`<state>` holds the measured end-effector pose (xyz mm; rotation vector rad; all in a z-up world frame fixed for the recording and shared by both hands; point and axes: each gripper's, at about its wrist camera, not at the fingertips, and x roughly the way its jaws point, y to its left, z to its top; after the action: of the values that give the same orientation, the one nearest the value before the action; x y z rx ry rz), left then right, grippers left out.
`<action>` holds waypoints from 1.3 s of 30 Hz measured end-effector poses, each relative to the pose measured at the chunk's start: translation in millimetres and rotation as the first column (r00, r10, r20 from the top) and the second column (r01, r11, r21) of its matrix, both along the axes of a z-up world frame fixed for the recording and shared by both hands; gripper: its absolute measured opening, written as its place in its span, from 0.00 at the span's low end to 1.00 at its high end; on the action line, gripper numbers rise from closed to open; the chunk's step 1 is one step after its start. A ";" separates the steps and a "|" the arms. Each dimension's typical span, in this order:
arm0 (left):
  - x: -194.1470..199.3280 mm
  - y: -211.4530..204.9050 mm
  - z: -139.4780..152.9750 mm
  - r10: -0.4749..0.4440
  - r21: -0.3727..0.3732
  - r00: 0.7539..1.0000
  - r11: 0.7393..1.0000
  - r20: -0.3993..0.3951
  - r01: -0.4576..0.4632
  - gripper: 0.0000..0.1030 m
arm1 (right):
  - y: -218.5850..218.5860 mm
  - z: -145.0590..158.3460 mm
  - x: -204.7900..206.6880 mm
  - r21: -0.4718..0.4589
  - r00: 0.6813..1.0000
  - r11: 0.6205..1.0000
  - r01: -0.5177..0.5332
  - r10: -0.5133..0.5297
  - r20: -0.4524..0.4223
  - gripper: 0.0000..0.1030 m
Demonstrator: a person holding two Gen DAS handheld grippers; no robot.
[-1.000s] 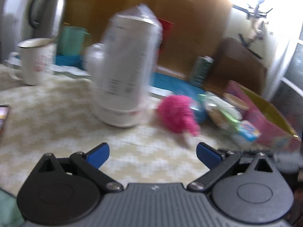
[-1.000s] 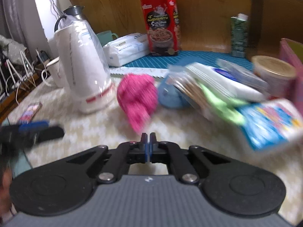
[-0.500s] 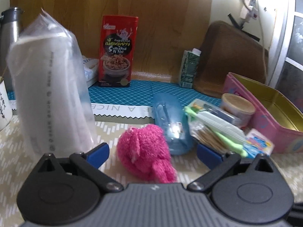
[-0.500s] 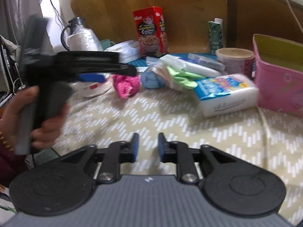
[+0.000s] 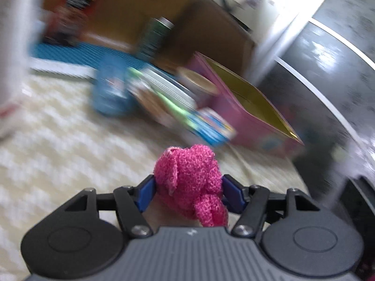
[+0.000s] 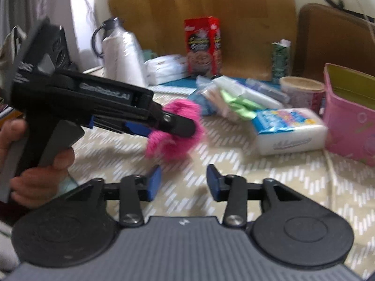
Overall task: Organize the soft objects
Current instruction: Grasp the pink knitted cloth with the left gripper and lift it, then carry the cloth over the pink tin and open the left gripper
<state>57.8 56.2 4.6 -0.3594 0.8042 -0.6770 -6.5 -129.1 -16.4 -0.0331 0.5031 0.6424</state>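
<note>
1. Left gripper (image 5: 188, 193): jaws closing on the pink knitted toy (image 5: 189, 182); both blue pads press its sides, so it is gripped. In the right wrist view the toy (image 6: 174, 126) appears lifted clear of the tablecloth (image 6: 293, 182), though blur leaves this uncertain.
2. A hand (image 6: 30, 164) holds the left gripper's handle at the left edge of the right wrist view.
3. Right gripper (image 6: 184, 182): jaws opening, nothing between the pads, only cloth beyond them.
4. Pink tin box (image 6: 351, 121) stands open at the right side of the table, well apart from the toy.
5. Between toy and box: white tissue pack with blue print (image 6: 290, 128), lying flat just beside the box.
6. Behind the tissue pack: a heap of plastic-wrapped items (image 6: 236, 96) and a lidded round tub (image 6: 302, 89).
7. Left wrist view is heavily blurred; the background there is unreadable.
</note>
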 end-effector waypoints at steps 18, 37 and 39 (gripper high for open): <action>34.9 -155.8 70.1 -0.240 0.088 0.959 0.970 0.152 0.229 0.63 | -85.0 27.7 -11.6 0.062 0.898 0.939 0.339 -0.343 0.275 0.34; 65.9 -195.0 71.5 -0.094 0.184 0.952 0.982 0.290 0.041 0.91 | -207.1 30.0 44.6 0.167 0.669 0.697 0.698 -0.717 0.196 0.69; 56.1 -160.9 70.2 -0.039 0.166 0.952 0.986 0.304 -0.013 0.91 | -204.4 31.1 30.6 0.233 0.670 0.696 0.680 -0.718 0.189 0.68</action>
<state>113.8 -104.7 74.8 -0.0927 0.5617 -0.6535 24.1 -333.5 14.7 0.2066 0.1682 -0.1045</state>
